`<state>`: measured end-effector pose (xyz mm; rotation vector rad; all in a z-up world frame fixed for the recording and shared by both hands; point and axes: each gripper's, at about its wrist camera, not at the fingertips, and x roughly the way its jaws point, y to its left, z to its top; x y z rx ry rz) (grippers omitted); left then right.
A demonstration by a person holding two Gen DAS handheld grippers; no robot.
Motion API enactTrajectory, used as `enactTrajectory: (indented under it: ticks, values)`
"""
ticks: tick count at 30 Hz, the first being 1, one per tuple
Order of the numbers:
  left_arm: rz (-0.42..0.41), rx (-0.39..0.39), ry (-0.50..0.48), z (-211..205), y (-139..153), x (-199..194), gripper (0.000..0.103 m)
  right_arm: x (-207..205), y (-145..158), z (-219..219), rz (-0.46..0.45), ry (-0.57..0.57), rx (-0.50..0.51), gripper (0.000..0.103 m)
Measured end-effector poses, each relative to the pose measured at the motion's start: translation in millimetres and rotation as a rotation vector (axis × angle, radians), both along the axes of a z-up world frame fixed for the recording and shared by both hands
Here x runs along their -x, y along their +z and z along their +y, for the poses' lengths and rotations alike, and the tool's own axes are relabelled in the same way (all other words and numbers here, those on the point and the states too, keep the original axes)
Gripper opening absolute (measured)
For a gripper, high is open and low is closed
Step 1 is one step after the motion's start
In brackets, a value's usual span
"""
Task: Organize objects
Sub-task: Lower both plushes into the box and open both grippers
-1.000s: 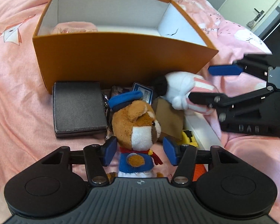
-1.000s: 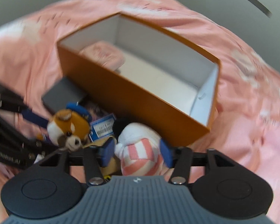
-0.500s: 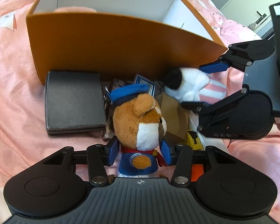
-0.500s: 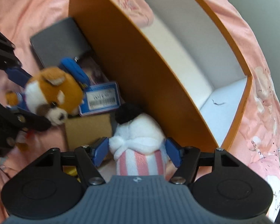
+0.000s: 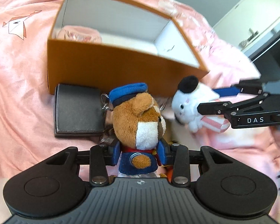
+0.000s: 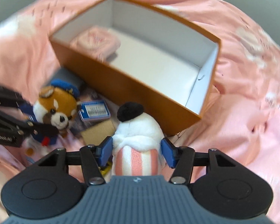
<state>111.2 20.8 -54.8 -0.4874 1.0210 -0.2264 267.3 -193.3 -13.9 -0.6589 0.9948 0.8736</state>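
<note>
My left gripper point(image 5: 140, 154) is shut on a brown plush bear point(image 5: 138, 119) with a blue cap and blue jacket, held above the bed in front of the orange box point(image 5: 110, 71). My right gripper point(image 6: 137, 150) is shut on a white plush point(image 6: 138, 141) with a black ear and pink-striped body. In the left wrist view the white plush point(image 5: 188, 102) hangs to the right of the bear, with the right gripper point(image 5: 212, 99) around it. The bear point(image 6: 56, 110) shows at left in the right wrist view. The open box point(image 6: 140, 91) holds a pink pouch point(image 6: 99, 39).
A dark grey wallet point(image 5: 78, 112) lies in front of the box on the pink bedding point(image 5: 18, 74). A blue-framed card point(image 6: 95, 110) and a brown cardboard piece point(image 6: 99, 132) lie on the bed between the plush toys. A door point(image 5: 252, 18) is at the far right.
Both grippers have lifted their plush toys off the pile and risen, so the box interior shows more. The jaws closed on the toys during the last second.
</note>
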Motion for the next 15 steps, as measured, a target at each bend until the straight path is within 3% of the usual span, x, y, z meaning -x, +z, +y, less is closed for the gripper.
enactTrajectory:
  ticks: [5, 8, 15]
  values:
    - [-0.074, 0.069, 0.005, 16, 36, 1, 0.045, -5, 34, -27, 0.104, -0.090, -0.208, 0.053]
    - [-0.113, 0.070, 0.004, 22, 57, -8, 0.045, -8, 54, -30, 0.150, -0.134, -0.322, 0.053]
    - [-0.176, 0.042, 0.022, 33, 94, -47, 0.045, -30, 77, -24, 0.154, -0.225, -0.535, 0.053]
